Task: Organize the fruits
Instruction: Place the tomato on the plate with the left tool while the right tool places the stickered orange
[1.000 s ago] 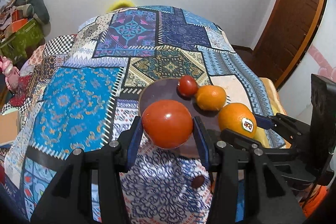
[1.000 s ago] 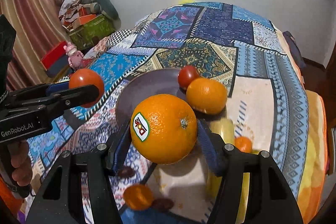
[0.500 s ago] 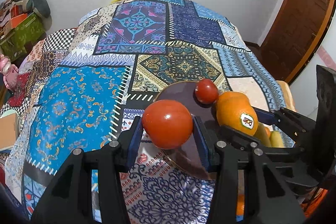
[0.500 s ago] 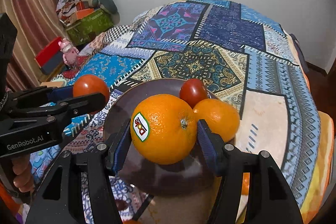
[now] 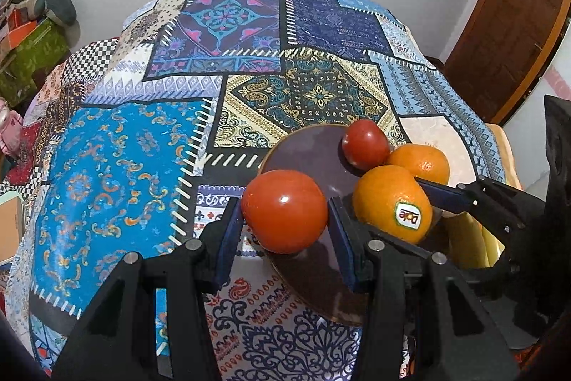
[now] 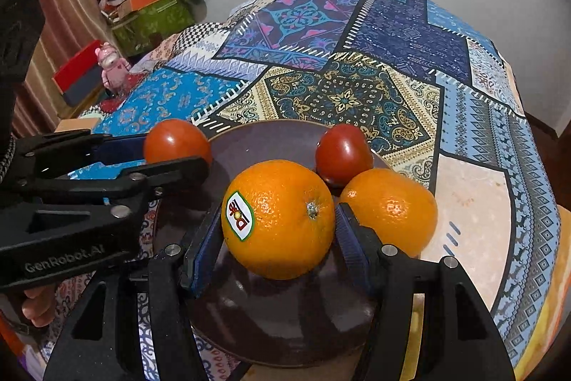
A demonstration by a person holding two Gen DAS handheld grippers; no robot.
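Left gripper (image 5: 284, 218) jaws clamp a smooth, soft red tomato (image 5: 284, 210) at its widest sides over the dark round plate (image 6: 285, 320), right gripper (image 6: 276, 229) jaws pinch a firm stickered orange (image 6: 278, 218) likewise, two fruits just ahead.

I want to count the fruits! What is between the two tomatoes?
Only bare purple plate lies between the held tomato and the resting tomato, seen in the right wrist view.

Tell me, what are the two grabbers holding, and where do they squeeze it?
The left gripper holds a tomato, pinched on its two sides. The right gripper holds the stickered orange, also squeezed on its left and right sides.
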